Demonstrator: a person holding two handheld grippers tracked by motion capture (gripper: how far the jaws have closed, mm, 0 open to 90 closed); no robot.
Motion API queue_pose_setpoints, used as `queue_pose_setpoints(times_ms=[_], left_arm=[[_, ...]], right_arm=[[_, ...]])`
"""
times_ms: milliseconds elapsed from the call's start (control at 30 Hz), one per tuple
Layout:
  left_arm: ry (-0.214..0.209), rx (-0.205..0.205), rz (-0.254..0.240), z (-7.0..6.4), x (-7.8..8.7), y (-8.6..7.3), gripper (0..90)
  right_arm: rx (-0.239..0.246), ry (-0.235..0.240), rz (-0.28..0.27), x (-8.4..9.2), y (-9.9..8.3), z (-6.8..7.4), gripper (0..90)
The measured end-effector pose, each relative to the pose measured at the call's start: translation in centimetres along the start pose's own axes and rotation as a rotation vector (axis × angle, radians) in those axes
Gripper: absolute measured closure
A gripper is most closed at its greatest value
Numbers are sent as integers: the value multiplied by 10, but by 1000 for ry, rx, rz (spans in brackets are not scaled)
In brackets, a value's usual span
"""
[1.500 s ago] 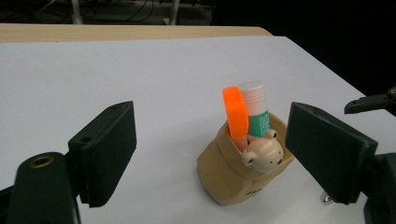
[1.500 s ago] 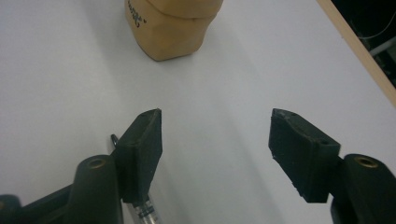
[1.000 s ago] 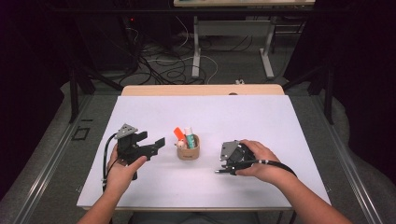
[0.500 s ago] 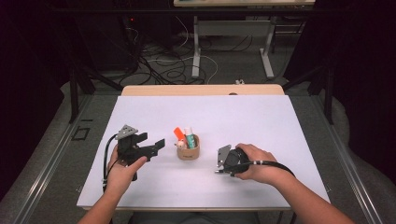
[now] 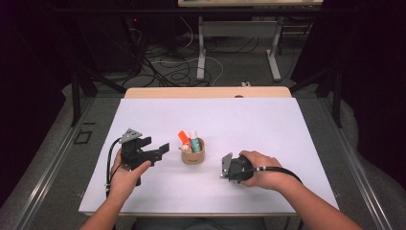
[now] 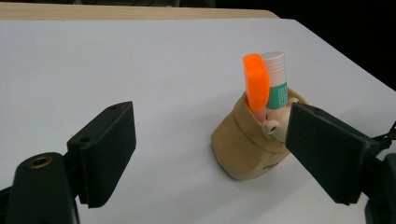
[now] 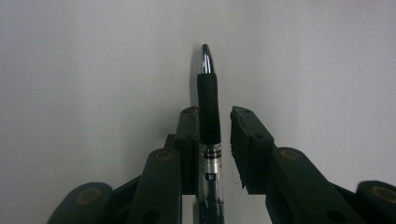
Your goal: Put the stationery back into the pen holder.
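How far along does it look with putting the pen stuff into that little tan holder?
Done: the tan holder already has an orange marker and a white-capped green tube standing in it. In hand: the right gripper has its jaws on either side of a black pen lying on the table, with a gap on one side, so not clamped yet. Left: probably gripping, lifting and dropping it in. The left gripper waits open by the holder.

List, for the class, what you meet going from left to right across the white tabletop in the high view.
Left gripper, held open in the person's left hand → tan holder with an orange marker and a green-labelled tube standing in it → right gripper → right hand.
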State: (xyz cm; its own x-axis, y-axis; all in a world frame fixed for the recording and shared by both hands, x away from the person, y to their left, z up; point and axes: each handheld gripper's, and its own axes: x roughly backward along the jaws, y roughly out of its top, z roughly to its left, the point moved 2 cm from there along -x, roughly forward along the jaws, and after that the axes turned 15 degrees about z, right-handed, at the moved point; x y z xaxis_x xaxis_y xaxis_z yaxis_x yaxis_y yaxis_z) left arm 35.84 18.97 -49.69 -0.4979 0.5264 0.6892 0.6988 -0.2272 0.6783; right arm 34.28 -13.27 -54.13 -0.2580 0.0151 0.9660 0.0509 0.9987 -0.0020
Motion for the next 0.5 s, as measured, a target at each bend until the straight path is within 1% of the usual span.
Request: queue_pose_setpoints(times_ms=[33,67,133,233,333,433,467,500], left_arm=[[0,0,1,0,0,0,166],[-1,0,1,0,0,0,165],[-1,-1,1,0,0,0,165],[-1,0,2,0,0,0,165],[-2,-2,3,0,-1,0,165],[-2,3,3,-1,-1,0,166],[-1,5,-3,-1,-2,-1,165],[-1,4,-2,-1,-2,-1,165]], right_arm=[[15,-4,1,0,0,-1,736],[17,-2,3,-1,0,-1,736],[7,5,10,-1,-1,0,739],[6,10,19,-3,-1,0,743],[19,15,27,-4,-2,0,746],[16,17,36,-6,-3,1,753],[27,14,38,-7,-3,1,755],[21,15,40,-7,-4,1,758]])
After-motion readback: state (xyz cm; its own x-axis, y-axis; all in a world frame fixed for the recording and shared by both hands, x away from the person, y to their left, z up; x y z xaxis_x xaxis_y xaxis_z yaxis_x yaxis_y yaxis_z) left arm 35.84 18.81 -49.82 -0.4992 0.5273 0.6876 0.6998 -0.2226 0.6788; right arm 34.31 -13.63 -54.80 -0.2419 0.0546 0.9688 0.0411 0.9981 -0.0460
